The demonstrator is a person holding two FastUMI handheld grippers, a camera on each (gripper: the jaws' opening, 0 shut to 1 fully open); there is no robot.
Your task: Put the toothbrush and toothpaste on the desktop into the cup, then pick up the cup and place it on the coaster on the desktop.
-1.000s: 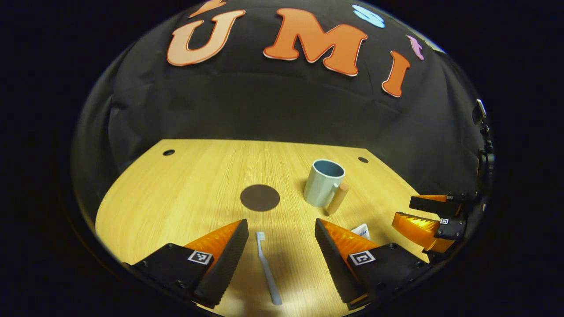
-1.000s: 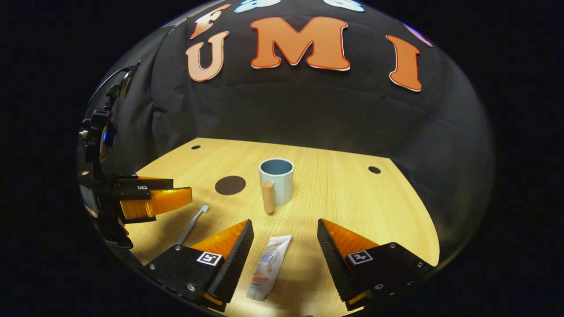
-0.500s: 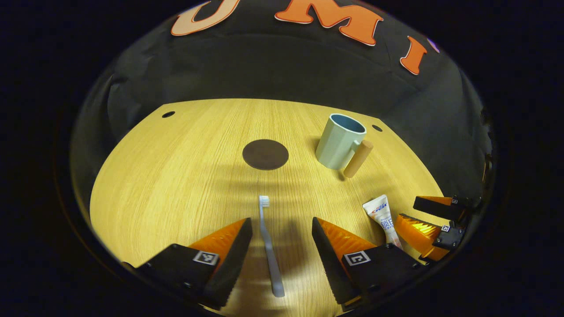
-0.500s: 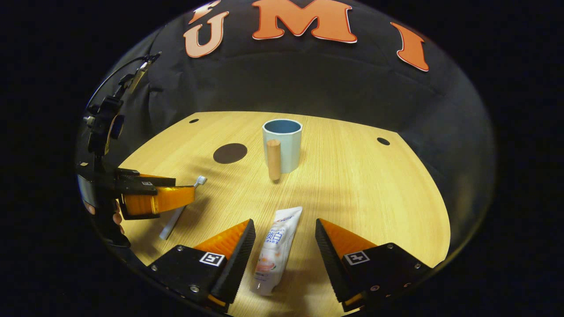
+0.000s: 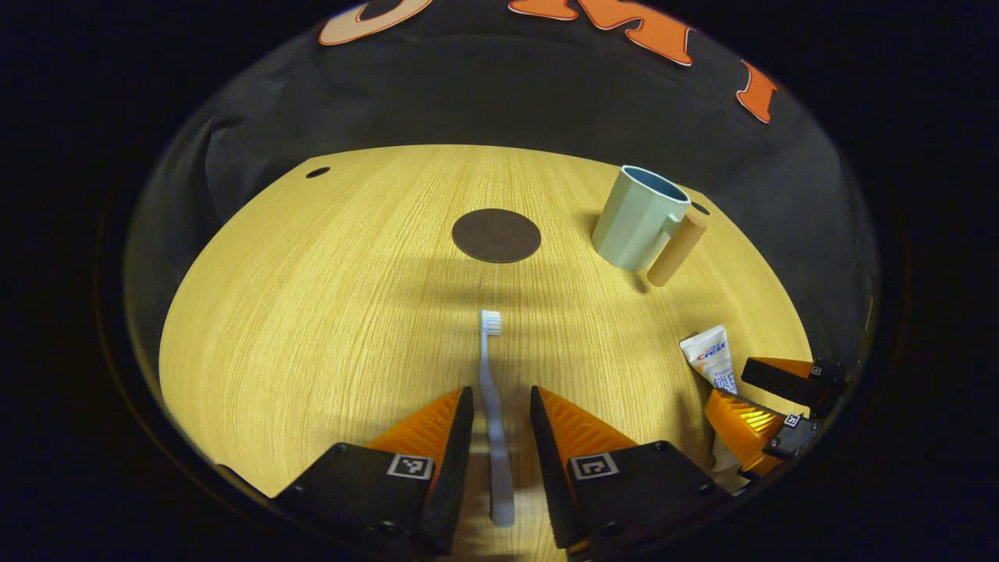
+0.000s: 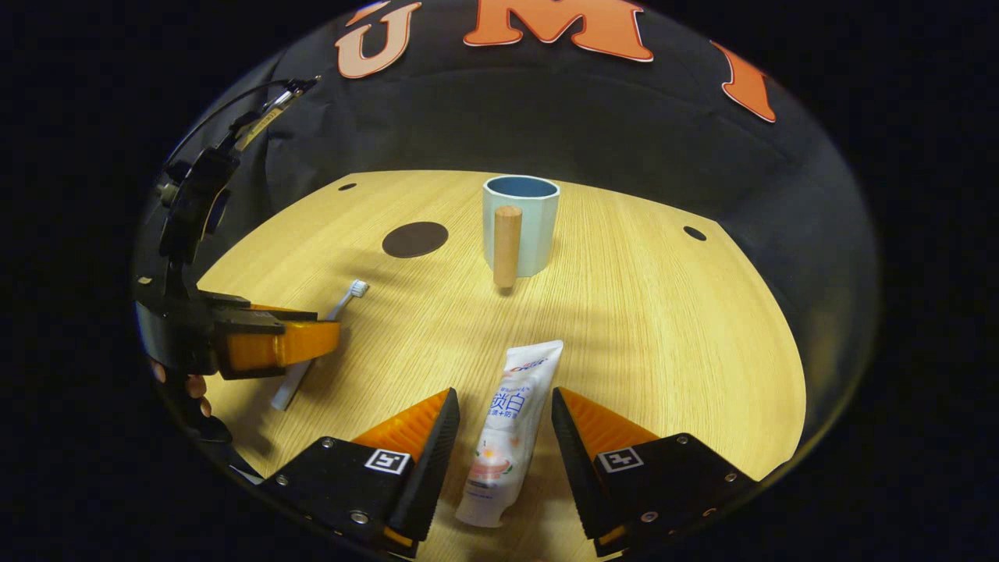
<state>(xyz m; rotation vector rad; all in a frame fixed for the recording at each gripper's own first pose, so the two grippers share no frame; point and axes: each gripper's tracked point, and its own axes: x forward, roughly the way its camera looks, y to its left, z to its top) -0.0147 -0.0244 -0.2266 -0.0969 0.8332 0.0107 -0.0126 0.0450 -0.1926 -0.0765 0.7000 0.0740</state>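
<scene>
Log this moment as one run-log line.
left gripper: straddling toothbrush | right gripper: straddling toothpaste | cup: empty, off coaster

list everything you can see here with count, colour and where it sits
light wooden desktop: 1, pale yellow wood grain, small dark holes near its far edge
pale blue mug with a wooden peg handle: 1, upright, far middle of the desktop
dark brown round coaster: 1, flat, bare, left of the mug in the left gripper view
light blue toothbrush: 1, lying flat, bristles toward the coaster, handle between the left claw's fingers
white toothpaste tube: 1, printed, lying flat between the right claw's fingers
black cloth wall: 1, behind the desktop
left claw: 1, fingers close beside the toothbrush handle, contact unclear
right claw: 1, fingers either side of the tube
person's fingers: on the left gripper's handle
</scene>
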